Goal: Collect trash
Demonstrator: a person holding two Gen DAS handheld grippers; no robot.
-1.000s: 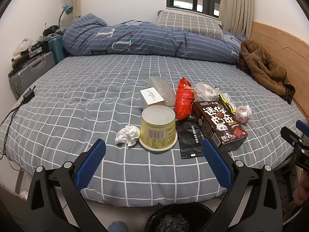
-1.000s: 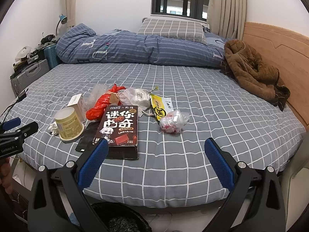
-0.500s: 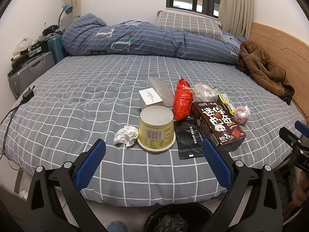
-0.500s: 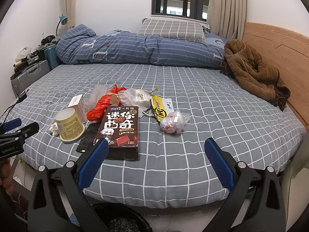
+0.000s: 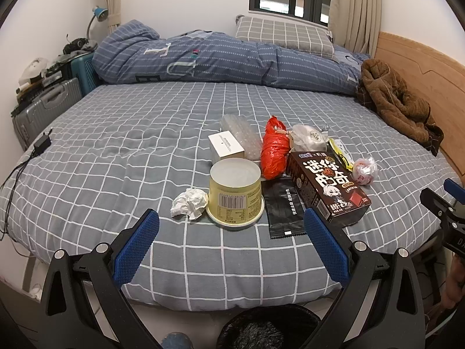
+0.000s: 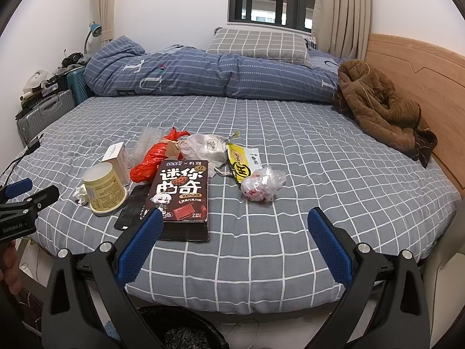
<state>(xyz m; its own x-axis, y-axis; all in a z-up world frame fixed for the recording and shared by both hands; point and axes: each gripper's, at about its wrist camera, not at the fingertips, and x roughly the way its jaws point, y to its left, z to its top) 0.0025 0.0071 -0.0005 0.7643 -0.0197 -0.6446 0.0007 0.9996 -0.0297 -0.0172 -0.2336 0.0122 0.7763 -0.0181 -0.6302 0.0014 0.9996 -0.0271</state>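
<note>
Trash on the bed (image 5: 116, 151): yellow cup (image 5: 235, 193), crumpled tissue (image 5: 190, 203) touching it, dark box (image 6: 180, 196). Left gripper (image 5: 231, 234), fingers spread, hovers before the cup; right gripper (image 6: 235, 232), spread, beside the box. Bin (image 5: 267, 331) below.

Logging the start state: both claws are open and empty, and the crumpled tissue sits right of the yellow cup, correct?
Not quite. The left wrist view shows the tissue left of the yellow cup, touching it. Both claws, left and right, are open and empty.
</note>
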